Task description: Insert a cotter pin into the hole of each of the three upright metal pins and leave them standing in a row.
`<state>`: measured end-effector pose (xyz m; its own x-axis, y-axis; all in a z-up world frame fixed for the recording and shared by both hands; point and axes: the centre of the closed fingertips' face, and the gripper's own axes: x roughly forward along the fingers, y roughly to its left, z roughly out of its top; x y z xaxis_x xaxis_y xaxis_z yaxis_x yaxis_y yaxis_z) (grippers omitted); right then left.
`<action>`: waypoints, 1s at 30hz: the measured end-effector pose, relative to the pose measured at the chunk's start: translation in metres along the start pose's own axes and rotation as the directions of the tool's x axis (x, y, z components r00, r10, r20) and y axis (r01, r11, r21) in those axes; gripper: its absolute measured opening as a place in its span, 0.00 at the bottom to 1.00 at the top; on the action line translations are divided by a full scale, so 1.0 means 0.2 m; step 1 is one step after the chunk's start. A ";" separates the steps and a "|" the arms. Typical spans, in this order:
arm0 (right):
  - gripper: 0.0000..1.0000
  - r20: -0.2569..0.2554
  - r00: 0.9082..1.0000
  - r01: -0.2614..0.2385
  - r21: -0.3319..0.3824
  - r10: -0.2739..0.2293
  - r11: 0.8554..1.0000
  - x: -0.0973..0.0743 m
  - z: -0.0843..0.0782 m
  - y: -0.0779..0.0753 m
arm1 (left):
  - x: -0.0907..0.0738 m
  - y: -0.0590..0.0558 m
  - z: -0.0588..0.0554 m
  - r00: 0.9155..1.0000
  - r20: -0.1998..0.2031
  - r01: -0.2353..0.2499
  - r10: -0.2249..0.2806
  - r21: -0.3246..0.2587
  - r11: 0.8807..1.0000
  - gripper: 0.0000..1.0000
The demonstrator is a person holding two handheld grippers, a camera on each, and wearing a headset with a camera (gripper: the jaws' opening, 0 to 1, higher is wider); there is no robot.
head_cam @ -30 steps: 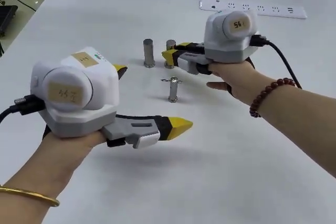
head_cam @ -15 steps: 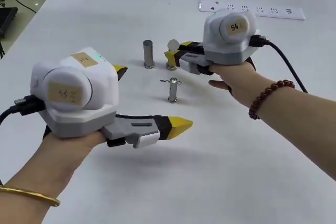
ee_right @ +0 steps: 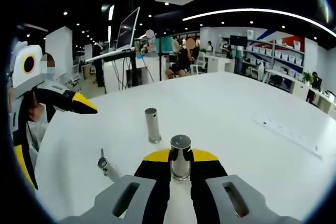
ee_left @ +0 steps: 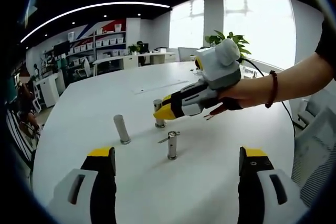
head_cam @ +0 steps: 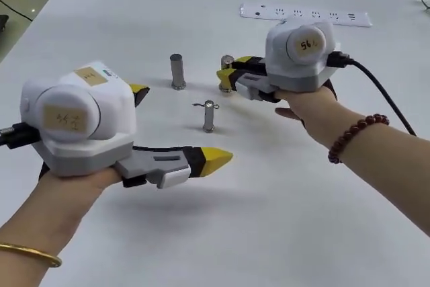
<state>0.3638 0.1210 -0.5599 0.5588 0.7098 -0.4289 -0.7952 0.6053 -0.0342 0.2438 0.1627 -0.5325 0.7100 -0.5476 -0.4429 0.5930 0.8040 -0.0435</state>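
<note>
Far side of the table (head_cam: 289, 233): right gripper (head_cam: 226, 77) clamped on the rear right pin (ee_right: 180, 157), which stands upright between its jaws. The left gripper (head_cam: 177, 124) hangs wide open, nearer the front pin (head_cam: 209, 117), already carrying its cotter pin (head_cam: 201, 105). The rear left pin (head_cam: 177, 70) is bare. Since a second ago the held pin has shifted right, away from its neighbour.

Bright, even light came from ceiling strips (ee_left: 94, 8) and a window (ee_left: 257, 19) beyond the left jaws; the metal pin (ee_right: 180, 156) between the right jaws gleamed; fisheye edges bowed.
</note>
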 end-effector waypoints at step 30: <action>0.07 -0.031 0.996 0.083 0.021 -0.083 0.996 -0.45 -0.20 0.08 | -0.07 -0.04 0.02 1.000 0.022 -0.015 0.016 -0.025 1.000 0.94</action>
<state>0.2906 0.0530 -0.5587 0.6150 0.6455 -0.4528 -0.7408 0.6698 -0.0513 0.2301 0.1625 -0.5223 0.7275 -0.5399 -0.4233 0.5725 0.8178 -0.0590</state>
